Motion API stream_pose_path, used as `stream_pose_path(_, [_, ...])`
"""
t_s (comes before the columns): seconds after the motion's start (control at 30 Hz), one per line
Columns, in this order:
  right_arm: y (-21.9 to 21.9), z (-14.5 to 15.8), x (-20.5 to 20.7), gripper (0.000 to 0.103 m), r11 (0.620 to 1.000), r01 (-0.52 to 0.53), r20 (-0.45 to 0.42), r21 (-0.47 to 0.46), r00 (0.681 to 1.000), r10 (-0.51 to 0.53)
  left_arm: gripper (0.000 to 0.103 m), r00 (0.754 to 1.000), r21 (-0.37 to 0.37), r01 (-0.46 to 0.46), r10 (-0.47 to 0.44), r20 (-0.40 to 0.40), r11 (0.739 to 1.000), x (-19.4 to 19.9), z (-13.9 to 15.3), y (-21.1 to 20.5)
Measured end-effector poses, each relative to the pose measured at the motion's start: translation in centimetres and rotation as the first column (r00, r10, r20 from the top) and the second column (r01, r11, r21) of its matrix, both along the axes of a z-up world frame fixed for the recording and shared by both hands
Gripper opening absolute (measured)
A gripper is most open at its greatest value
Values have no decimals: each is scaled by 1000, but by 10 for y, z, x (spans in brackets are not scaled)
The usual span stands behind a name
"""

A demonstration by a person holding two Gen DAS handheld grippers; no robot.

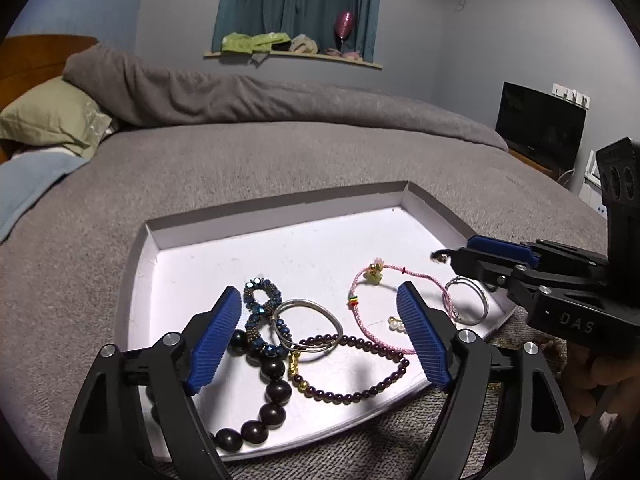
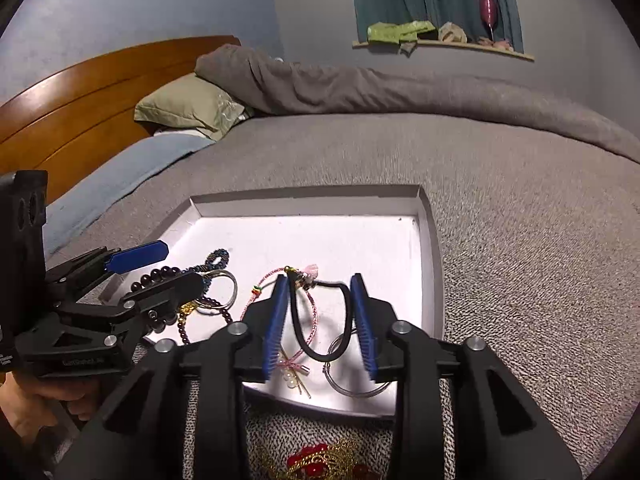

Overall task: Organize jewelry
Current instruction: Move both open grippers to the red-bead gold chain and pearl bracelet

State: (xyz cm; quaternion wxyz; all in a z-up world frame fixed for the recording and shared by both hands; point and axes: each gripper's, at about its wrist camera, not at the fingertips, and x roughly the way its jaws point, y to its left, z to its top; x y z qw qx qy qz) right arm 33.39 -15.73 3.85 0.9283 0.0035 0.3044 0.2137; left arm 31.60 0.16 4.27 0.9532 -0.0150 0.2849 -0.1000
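Right gripper (image 2: 319, 280) over the near right corner of the shallow white cardboard tray (image 1: 280, 204), fingers half closed, apparently pinching a thin black cord loop with a small charm (image 2: 298, 336) clear of the pink braided bracelet (image 1: 360, 320), likely for separating. Left gripper (image 1: 318, 292) wide open and holding nothing, above the tray's near-left tangle, the dark purple bead bracelet (image 1: 360, 394) probably next.

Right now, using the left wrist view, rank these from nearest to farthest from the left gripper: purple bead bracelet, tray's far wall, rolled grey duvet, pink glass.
1. Purple bead bracelet: in the tray, right under the left gripper.
2. Tray's far wall: straight ahead.
3. Rolled grey duvet: across the bed's far side.
4. Pink glass: on the windowsill behind the duvet.
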Motion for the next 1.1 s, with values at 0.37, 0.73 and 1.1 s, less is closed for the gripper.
stream_pose_path(0.37, [-24, 12, -39, 48, 1000, -5, 69, 12, 998, 4, 84, 999, 0, 7, -7, 35, 1000, -24, 7, -1])
stream_pose_path(0.73, [-37, 13, -74, 54, 999, 21, 69, 25, 997, -23, 87, 998, -3, 49, -49, 46, 999, -62, 7, -15])
stream_pose_path(1.1, [-65, -2, -89, 55, 995, 97, 14, 12, 995, -98, 87, 988, 27, 149, -150, 28, 988, -78, -3, -44])
